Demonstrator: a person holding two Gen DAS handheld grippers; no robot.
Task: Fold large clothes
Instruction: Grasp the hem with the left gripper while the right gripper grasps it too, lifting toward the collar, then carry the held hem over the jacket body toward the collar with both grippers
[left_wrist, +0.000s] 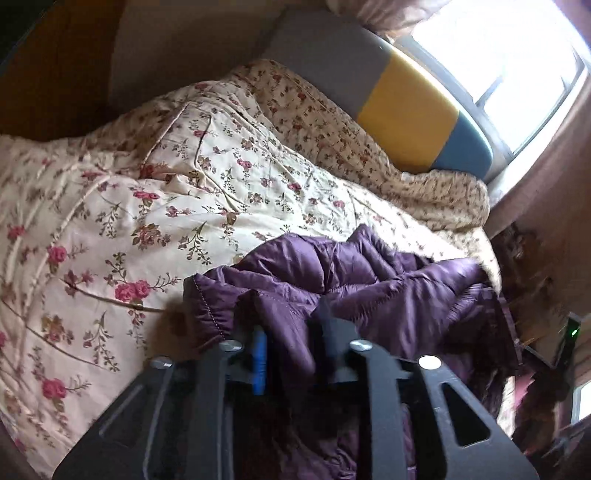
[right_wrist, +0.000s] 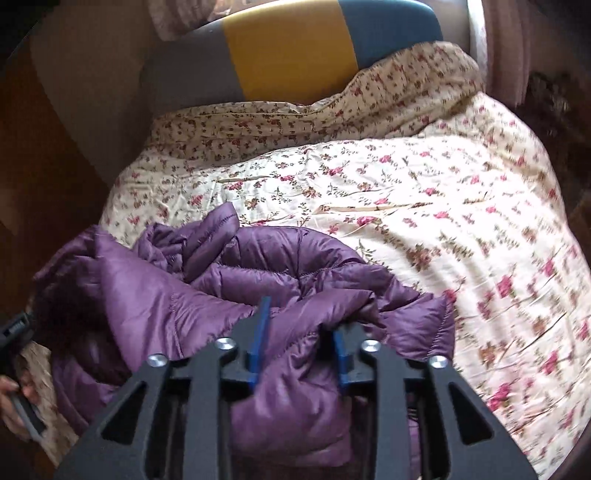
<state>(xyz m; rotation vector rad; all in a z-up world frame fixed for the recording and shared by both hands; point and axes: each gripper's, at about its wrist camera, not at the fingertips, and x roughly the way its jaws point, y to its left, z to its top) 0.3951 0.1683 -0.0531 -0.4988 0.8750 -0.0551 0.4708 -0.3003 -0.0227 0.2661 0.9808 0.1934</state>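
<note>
A purple quilted down jacket (left_wrist: 369, 273) lies bunched on a bed with a floral cover (left_wrist: 110, 221). My left gripper (left_wrist: 291, 328) is shut on a fold of the jacket near its stitched hem. In the right wrist view the same jacket (right_wrist: 155, 295) is heaped at the bed's lower left. My right gripper (right_wrist: 303, 325) is shut on a thick puffy fold of it, jaws held apart by the fabric. The floral cover (right_wrist: 443, 206) stretches to the right. The rest of the jacket hangs below both grippers, hidden.
A grey, yellow and blue headboard (left_wrist: 406, 107) stands behind a rumpled floral duvet (left_wrist: 406, 173). A bright window (left_wrist: 517, 66) is at the right. A hand with the other gripper's handle (right_wrist: 14, 369) shows at the left edge. Dark wood wall (right_wrist: 44, 166) lies left.
</note>
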